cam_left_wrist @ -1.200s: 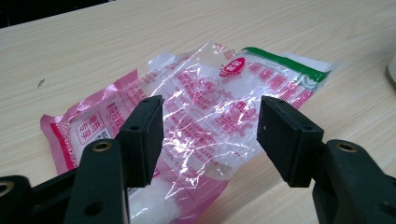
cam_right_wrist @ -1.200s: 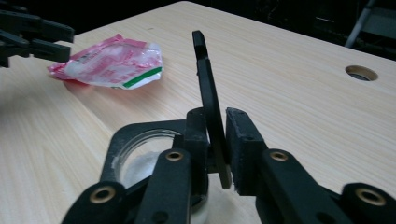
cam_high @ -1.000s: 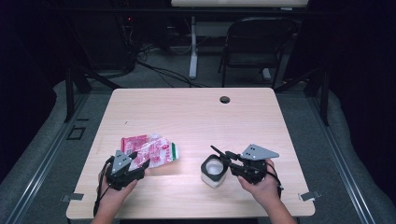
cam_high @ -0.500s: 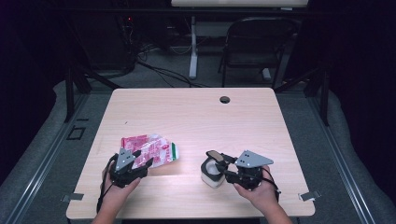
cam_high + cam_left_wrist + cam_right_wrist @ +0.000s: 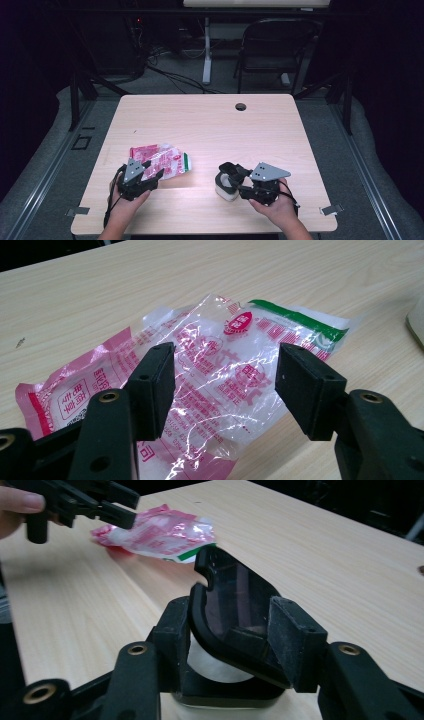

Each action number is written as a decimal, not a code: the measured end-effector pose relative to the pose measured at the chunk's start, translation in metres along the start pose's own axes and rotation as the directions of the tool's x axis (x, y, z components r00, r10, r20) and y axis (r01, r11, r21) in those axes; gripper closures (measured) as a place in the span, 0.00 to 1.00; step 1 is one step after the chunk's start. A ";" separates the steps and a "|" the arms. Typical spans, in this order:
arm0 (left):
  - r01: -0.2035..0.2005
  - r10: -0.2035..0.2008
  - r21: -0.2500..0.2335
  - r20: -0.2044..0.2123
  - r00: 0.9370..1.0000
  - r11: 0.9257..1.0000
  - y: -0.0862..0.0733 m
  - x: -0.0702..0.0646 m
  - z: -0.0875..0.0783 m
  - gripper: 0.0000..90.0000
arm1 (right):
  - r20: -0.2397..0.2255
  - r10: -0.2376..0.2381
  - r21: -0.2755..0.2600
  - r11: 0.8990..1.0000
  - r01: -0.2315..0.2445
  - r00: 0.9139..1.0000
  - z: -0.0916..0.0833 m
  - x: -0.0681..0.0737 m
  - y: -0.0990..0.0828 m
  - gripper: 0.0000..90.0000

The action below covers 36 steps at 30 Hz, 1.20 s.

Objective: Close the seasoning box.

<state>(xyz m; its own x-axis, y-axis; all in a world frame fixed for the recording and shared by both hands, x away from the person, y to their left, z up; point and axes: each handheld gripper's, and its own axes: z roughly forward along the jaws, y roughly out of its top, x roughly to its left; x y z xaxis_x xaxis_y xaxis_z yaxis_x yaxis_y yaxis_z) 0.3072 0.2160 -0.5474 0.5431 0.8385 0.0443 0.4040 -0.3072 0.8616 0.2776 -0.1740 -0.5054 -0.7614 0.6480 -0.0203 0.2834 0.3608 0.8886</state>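
Observation:
A crumpled clear plastic bag (image 5: 167, 160) with pink print and a green end lies at the front left of the wooden table (image 5: 210, 125). My left gripper (image 5: 154, 172) hovers at its near edge, open, with the bag (image 5: 225, 340) below and beyond the spread jaws (image 5: 225, 385). At the front right stands a small white container (image 5: 222, 189) with a black flip lid (image 5: 230, 170) raised. My right gripper (image 5: 228, 181) reaches it from the right. Its jaws (image 5: 232, 630) have just been opening and now flank the tilted lid (image 5: 235, 600) without visibly squeezing it.
A dark round hole (image 5: 240, 106) sits near the table's far edge. A black chair (image 5: 272, 45) and cables stand on the floor behind. The container's white edge (image 5: 416, 320) shows at the right of the left gripper view. Bare wood lies between the bag and the container.
My right gripper slid left from beside the container until its jaws, now wider apart, stand around the container's lid. The left gripper and the bag stayed put.

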 end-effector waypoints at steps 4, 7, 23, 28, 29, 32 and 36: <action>0.000 0.000 0.004 -0.002 1.000 1.000 0.000 0.000 0.000 0.46 | -0.021 -0.016 0.014 1.000 0.016 1.000 0.003 0.004 0.000 0.55; 0.001 -0.001 0.002 -0.001 1.000 1.000 0.000 0.000 0.000 0.46 | -0.028 -0.022 0.024 0.999 0.022 0.999 0.005 0.006 -0.001 0.54; 0.004 -0.004 0.005 -0.003 1.000 1.000 0.000 0.000 0.000 0.46 | -0.059 -0.014 0.021 1.000 0.015 0.998 0.006 0.006 -0.001 0.52; 0.005 -0.005 0.005 -0.004 1.000 1.000 0.000 0.001 0.000 0.46 | -0.061 0.008 0.004 1.000 -0.008 0.998 0.005 0.005 -0.001 0.52; 0.005 -0.005 0.005 -0.005 1.000 1.000 0.000 0.001 0.000 0.46 | -0.060 0.007 0.007 1.000 -0.006 0.998 0.004 0.004 0.000 0.52; 0.005 -0.005 0.005 -0.006 1.000 1.000 0.000 0.001 -0.001 0.46 | -0.060 0.015 0.002 1.000 -0.015 0.998 0.004 0.003 0.000 0.52; 0.008 -0.008 -0.002 -0.008 1.000 1.000 0.000 0.001 -0.001 0.46 | -0.058 0.033 -0.008 0.999 -0.033 0.998 0.002 0.000 0.000 0.52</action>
<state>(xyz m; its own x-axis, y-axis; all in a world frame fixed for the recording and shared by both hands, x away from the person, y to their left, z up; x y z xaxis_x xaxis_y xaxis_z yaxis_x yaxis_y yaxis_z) 0.3072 0.2175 -0.5472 0.5338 0.8446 0.0412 0.4074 -0.2996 0.8627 0.2784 -0.1727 -0.5064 -0.7841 0.6196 0.0354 0.3038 0.3334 0.8925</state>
